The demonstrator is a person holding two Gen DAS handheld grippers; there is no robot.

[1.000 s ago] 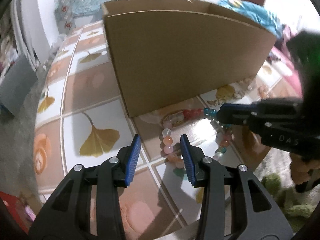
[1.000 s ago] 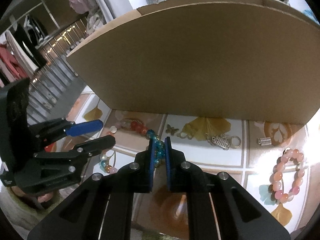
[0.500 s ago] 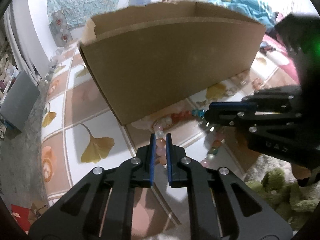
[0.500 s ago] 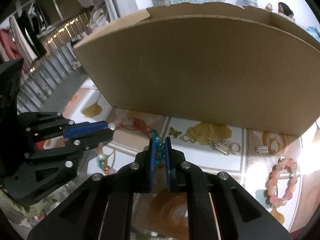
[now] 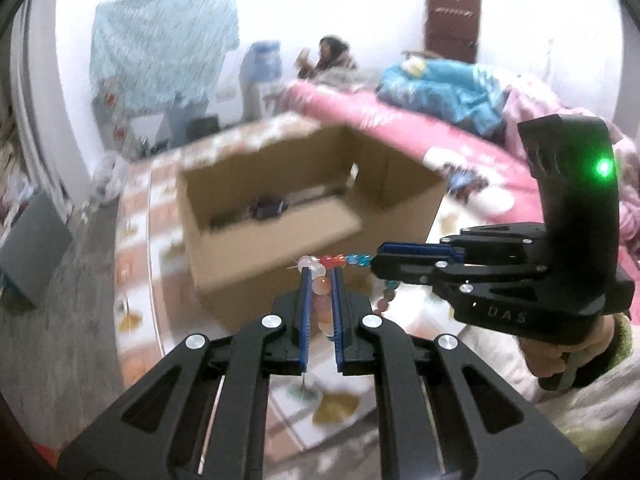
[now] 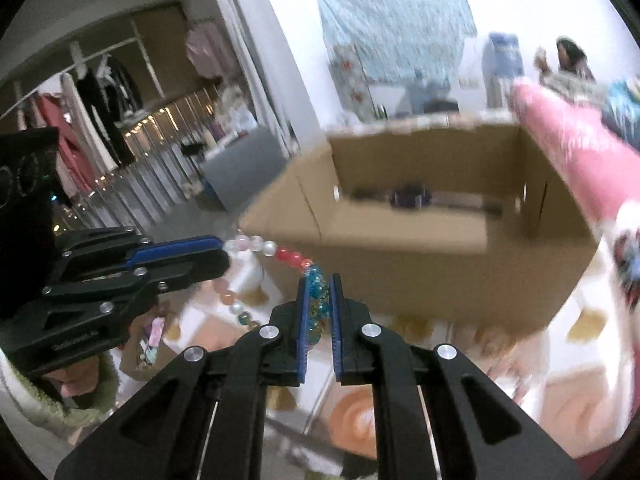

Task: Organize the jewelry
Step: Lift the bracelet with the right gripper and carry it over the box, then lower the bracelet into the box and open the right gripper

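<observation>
Both my tools are clamped on the bead necklace: left tool [image 5: 320, 280], right tool [image 6: 319, 295]; necklace [image 6: 294, 258] hangs just before the cardboard box [image 6: 400, 240]; dropping it in is still left, I'd say.

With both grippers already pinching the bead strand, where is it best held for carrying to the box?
Keep the two-point hold: the left gripper on the pale pink beads, the right gripper on the blue ones, each from the near side. The bead strand is limp, so spaced grips keep its red middle taut while the rest hangs below, facing the cardboard box.
</observation>
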